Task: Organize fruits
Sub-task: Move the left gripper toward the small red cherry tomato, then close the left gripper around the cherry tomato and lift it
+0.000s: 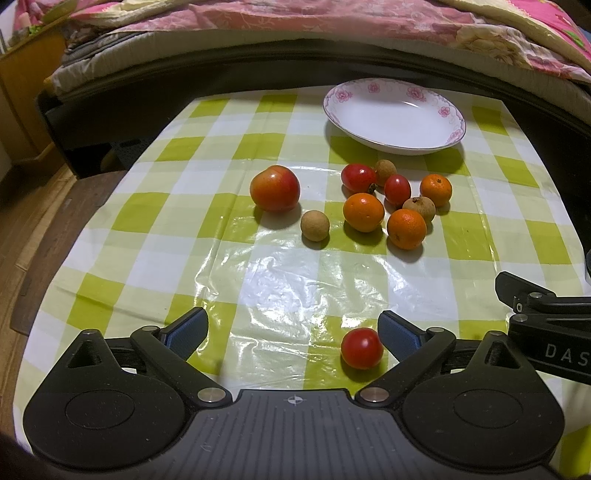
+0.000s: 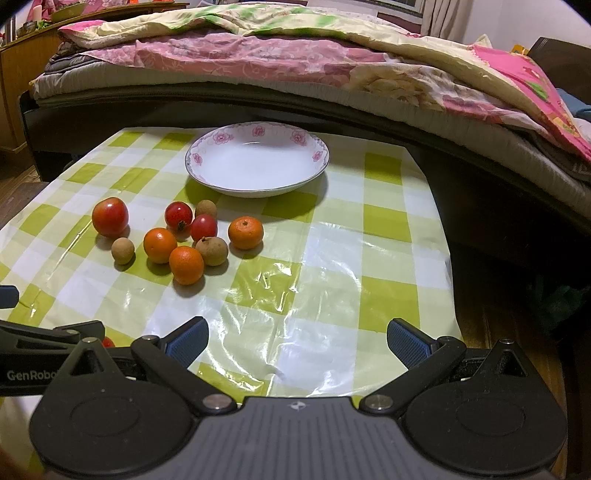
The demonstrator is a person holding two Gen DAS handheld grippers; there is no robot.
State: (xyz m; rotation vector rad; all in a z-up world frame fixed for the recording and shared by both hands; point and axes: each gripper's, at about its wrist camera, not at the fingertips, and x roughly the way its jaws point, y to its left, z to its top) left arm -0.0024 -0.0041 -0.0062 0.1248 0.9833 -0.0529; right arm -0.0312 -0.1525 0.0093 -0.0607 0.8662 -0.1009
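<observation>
A white plate with pink flowers (image 1: pixel 436 107) (image 2: pixel 207 173) stands empty at the far side of the table. In front of it lie a large tomato (image 1: pixel 275 187) (image 2: pixel 110 216), three small oranges (image 1: pixel 364 212) (image 2: pixel 160 244), cherry tomatoes (image 1: pixel 358 176) (image 2: pixel 178 215) and brown longans (image 1: pixel 314 225) (image 2: pixel 123 250). One cherry tomato (image 1: pixel 362 348) lies apart, just inside my left gripper's right finger. My left gripper (image 1: pixel 293 330) is open and empty. My right gripper (image 2: pixel 297 338) is open and empty over bare cloth, right of the fruit.
The table wears a glossy green-and-white checked cloth (image 1: pixel 258 280) (image 2: pixel 332 266). A bed with pink quilts (image 1: pixel 295 22) (image 2: pixel 295 62) runs along the far edge. The right gripper's body (image 1: pixel 546 325) shows at the left view's right edge.
</observation>
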